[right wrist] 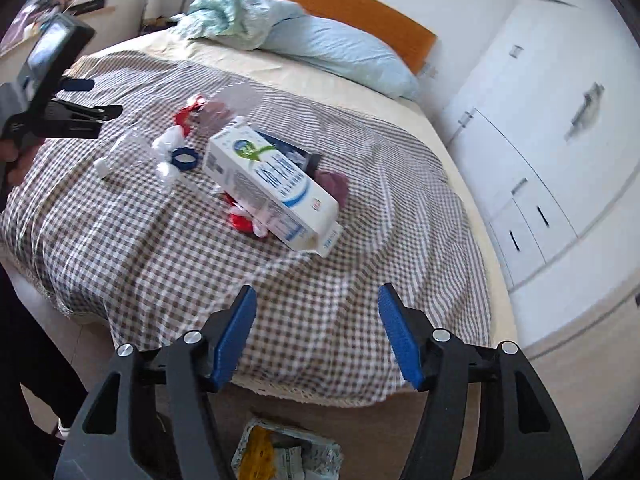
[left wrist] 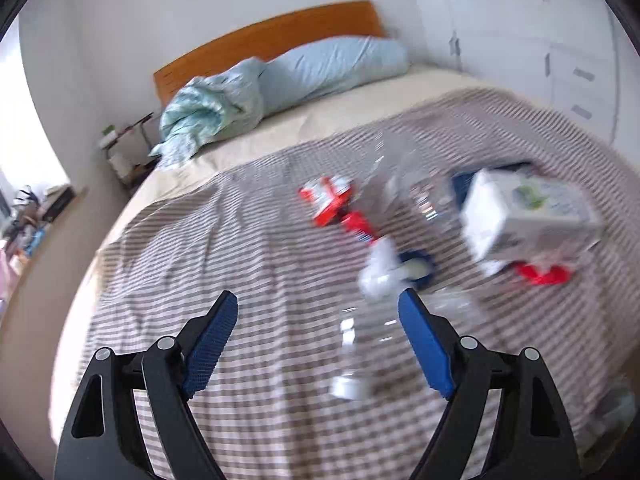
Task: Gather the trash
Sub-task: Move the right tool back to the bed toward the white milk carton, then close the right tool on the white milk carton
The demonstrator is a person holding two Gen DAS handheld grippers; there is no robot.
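Landmark: I take the white milk carton (right wrist: 272, 188) as my reference; it lies on its side on the checked blanket (right wrist: 160, 248), a boxy cardboard shape with blue and green print.
Trash beside the carton: a red and white crumpled wrapper (right wrist: 244, 220) pokes out from under its near edge, touching it.
Trash left of the carton: a blue ring-shaped lid (right wrist: 184, 158) sits just beside it, with crumpled white tissue (right wrist: 168, 148) touching that lid.
Clear plastic: a transparent bottle (left wrist: 356, 352) with a white cap lies further left of the carton; in my left view it is blurred and shows through between my fingers, not touching them.
Behind the carton: a dark blue flat packet (right wrist: 296, 156) and another red wrapper (right wrist: 190, 114), near a clear crumpled sheet.
Left gripper (left wrist: 316, 308): jaws spread wide, nothing gripped, blue ribbed pads bare.
Right gripper (right wrist: 316, 300): jaws released and empty, hanging over the blanket's near edge, well short of the carton.
Obstruction: nothing lies between my right fingers and the carton.
Floor: a crumpled yellow and pale packet (right wrist: 280, 452) lies below the bed's foot.
Far from the carton: a pale blue pillow (right wrist: 340, 56) against an orange wooden headboard (right wrist: 360, 8).
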